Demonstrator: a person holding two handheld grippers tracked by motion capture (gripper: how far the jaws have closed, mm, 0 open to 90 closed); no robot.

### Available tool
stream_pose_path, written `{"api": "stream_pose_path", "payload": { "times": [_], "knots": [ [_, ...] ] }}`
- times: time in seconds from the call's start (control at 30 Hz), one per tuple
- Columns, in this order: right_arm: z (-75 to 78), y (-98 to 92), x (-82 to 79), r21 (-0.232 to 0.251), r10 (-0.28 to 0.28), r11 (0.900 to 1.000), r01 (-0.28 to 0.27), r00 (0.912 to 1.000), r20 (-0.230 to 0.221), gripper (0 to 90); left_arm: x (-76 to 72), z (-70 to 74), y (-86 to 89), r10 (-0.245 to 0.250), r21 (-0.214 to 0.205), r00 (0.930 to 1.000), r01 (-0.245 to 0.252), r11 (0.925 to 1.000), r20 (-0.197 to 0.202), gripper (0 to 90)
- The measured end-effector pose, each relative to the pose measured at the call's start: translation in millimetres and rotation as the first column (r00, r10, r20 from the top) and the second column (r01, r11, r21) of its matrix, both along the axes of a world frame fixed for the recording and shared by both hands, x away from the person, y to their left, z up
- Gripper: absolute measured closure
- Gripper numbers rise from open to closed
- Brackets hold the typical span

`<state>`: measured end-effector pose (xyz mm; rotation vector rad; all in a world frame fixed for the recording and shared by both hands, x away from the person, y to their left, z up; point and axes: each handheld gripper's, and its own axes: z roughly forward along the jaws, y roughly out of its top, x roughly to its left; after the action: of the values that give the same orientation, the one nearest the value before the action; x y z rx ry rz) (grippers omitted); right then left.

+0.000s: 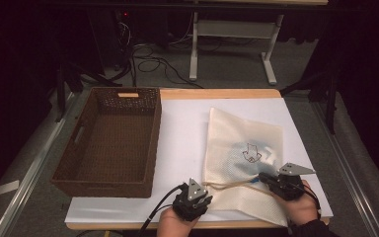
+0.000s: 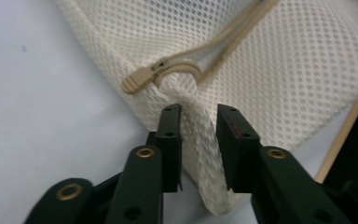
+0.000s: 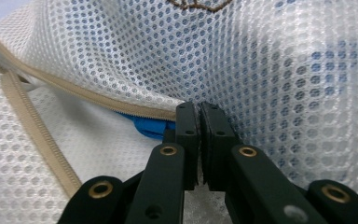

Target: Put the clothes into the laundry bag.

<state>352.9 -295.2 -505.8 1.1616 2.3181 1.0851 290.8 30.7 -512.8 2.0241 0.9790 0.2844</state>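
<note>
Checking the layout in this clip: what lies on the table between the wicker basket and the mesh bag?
Nothing: in the high view, only bare white table surface separates the wicker basket from the mesh bag.

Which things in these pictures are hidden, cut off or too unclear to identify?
- Blue item inside the mesh bag: right gripper view; the mesh and zipper edge cover it, so its kind is unknown.
- Brown drawing on the bag: too small in the high view, cut by the top edge in the right gripper view.
- Basket near inner wall: high view; its own rim hides it.
- Left gripper: the fabric fold hides how firmly it pinches.
</note>
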Motion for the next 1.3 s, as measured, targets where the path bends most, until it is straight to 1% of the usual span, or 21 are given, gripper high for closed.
{"api": "stream_pose_path", "payload": {
  "times": [0.1, 0.2, 0.27, 0.33, 0.37, 0.43, 0.5, 0.53, 0.57, 0.63, 0.67, 0.77, 0.8, 0.9, 0.97, 1.0, 1.07, 1.13, 1.2, 1.23, 1.3],
  "knots": [
    [1.3, 4.2, -3.7, 0.006, 0.014, 0.9999, -0.014, 0.9999, 0.003, 87.4, 2.0, 5.2, 8.5, 0.049, -0.025, 0.9985, -0.048, 0.9985, 0.025, 64.6],
    [1.5, 8.2, -7.3, 0.009, 0.030, 0.9995, -0.030, 0.9995, 0.004, 87.4, 2.9, 9.7, 16.2, 0.083, -0.041, 0.9952, -0.081, 0.9959, 0.051, 60.9],
    [1.7, 11.2, -10.3, 0.009, 0.045, 0.9989, -0.045, 0.9990, 0.004, 87.4, 4.5, 11.2, 19.7, 0.099, -0.048, 0.9933, -0.097, 0.9942, 0.059, 59.4],
    [2.2, 14.8, -14.0, 0.012, 0.049, 0.9987, -0.049, 0.9988, 0.001, 87.3, 7.3, 11.7, 21.5, 0.115, -0.056, 0.9915, -0.111, 0.9922, 0.061, 58.2],
    [2.0, 15.4, -15.1, 0.009, 0.055, 0.9984, -0.055, 0.9984, 0.009, 87.3, 9.0, 11.8, 22.2, 0.118, -0.056, 0.9911, -0.115, 0.9918, 0.061, 57.5],
    [2.1, 15.0, -17.3, 0.006, 0.061, 0.9981, -0.061, 0.9981, 0.008, 87.2, 12.5, 11.4, 22.0, 0.126, -0.060, 0.9900, -0.122, 0.9906, 0.064, 56.7],
    [2.3, 13.4, -20.1, 0.019, 0.057, 0.9982, -0.057, 0.9984, 0.003, 86.6, 16.3, 11.3, 21.6, 0.126, -0.052, 0.9897, -0.122, 0.9912, 0.069, 55.4],
    [2.6, 11.7, -20.9, 0.019, 0.065, 0.9977, -0.065, 0.9978, 0.009, 85.6, 18.2, 11.2, 21.4, 0.127, -0.054, 0.9896, -0.124, 0.9908, 0.067, 54.7],
    [3.8, 10.9, -23.1, 0.031, 0.068, 0.9972, -0.068, 0.9976, 0.009, 84.0, 20.1, 11.0, 20.9, 0.130, -0.060, 0.9893, -0.126, 0.9902, 0.067, 54.2],
    [8.4, 8.5, -27.8, 0.049, 0.073, 0.9960, -0.075, 0.9966, 0.038, 78.8, 23.8, 10.8, 19.6, 0.126, -0.062, 0.9900, -0.122, 0.9906, 0.063, 53.3],
    [11.6, 7.1, -31.1, 0.056, 0.067, 0.9960, -0.069, 0.9964, 0.052, 76.2, 25.7, 10.4, 18.1, 0.126, -0.066, 0.9900, -0.122, 0.9903, 0.063, 52.8],
    [19.1, 0.6, -38.9, 0.051, 0.036, 0.9979, -0.041, 0.9947, 0.096, 69.7, 30.4, 8.8, 14.0, 0.117, -0.068, 0.9915, -0.114, 0.9912, 0.056, 51.5],
    [20.6, -3.3, -40.0, 0.059, 0.014, 0.9980, -0.020, 0.9948, 0.101, 67.6, 32.1, 8.0, 12.9, 0.110, -0.061, 0.9925, -0.107, 0.9924, 0.053, 50.9],
    [23.1, -17.8, -40.8, 0.091, -0.050, 0.9950, 0.040, 0.9930, 0.107, 62.9, 37.5, 4.2, 10.2, 0.112, -0.039, 0.9926, -0.111, 0.9931, 0.047, 50.3],
    [23.6, -26.3, -41.0, 0.102, -0.086, 0.9920, 0.075, 0.9905, 0.107, 58.4, 41.9, 0.9, 10.5, 0.118, -0.038, 0.9927, -0.117, 0.9924, 0.025, 49.8],
    [23.0, -31.7, -40.6, 0.104, -0.110, 0.9897, 0.099, 0.9878, 0.110, 55.8, 44.0, -0.7, 10.8, 0.117, -0.039, 0.9930, -0.117, 0.9924, 0.012, 49.7],
    [19.8, -38.1, -39.5, 0.105, -0.147, 0.9851, 0.136, 0.9846, 0.095, 48.6, 47.6, -3.7, 11.3, 0.118, -0.039, 0.9929, -0.119, 0.9922, -0.011, 49.5],
    [14.0, -41.5, -36.8, 0.095, -0.163, 0.9830, 0.157, 0.9846, 0.063, 42.7, 50.4, -5.4, 11.9, 0.118, -0.040, 0.9926, -0.119, 0.9920, -0.028, 49.5],
    [7.7, -42.3, -34.2, 0.083, -0.174, 0.9818, 0.170, 0.9842, 0.034, 40.1, 51.9, -7.1, 12.3, 0.122, -0.061, 0.9910, -0.125, 0.9902, -0.055, 50.3],
    [5.4, -42.3, -33.2, 0.079, -0.182, 0.9805, 0.180, 0.9831, 0.020, 39.0, 52.2, -8.0, 12.3, 0.122, -0.068, 0.9905, -0.126, 0.9897, -0.062, 51.3],
    [1.8, -42.9, -30.8, 0.074, -0.187, 0.9797, 0.186, 0.9823, 0.008, 38.3, 51.8, -8.7, 11.5, 0.123, -0.049, 0.9909, -0.125, 0.9909, -0.055, 52.0]
  ]
}}
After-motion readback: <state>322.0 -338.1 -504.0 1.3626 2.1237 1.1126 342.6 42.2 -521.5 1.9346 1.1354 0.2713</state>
